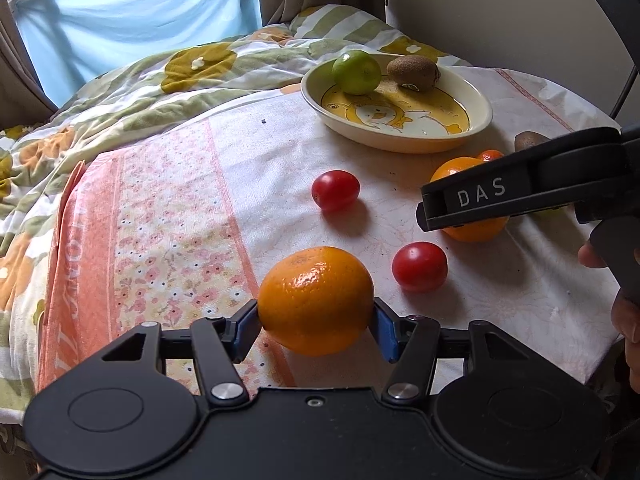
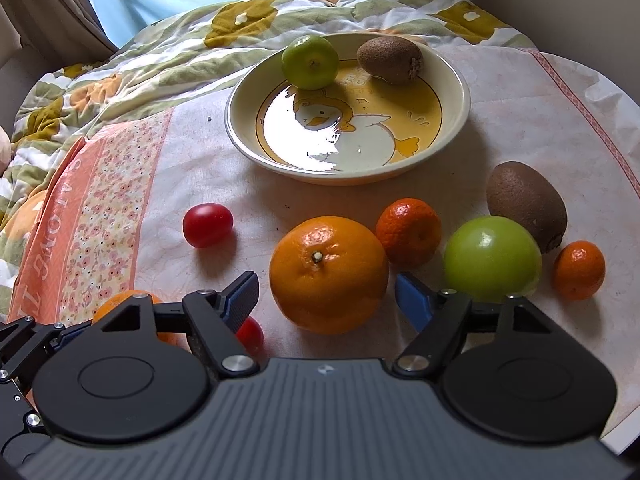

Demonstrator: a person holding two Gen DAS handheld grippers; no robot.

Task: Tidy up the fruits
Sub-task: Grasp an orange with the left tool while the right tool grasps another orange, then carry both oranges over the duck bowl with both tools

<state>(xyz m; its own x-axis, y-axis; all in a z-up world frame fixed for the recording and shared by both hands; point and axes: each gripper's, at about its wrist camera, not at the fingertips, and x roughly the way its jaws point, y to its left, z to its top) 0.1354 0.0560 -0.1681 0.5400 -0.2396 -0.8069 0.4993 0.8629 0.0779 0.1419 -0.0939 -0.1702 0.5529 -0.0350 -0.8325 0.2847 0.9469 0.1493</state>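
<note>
A lime and kiwi sit in the bowl; seven fruits remain on the tabletop. Left tongs grip an orange; right tongs straddle another orange, pads apart from it

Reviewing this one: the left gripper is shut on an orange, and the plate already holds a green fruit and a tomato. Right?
One thing is wrong. In both views the plate holds a green fruit and a kiwi, not a tomato. The left gripper is indeed shut on an orange, as the left wrist view shows.
</note>
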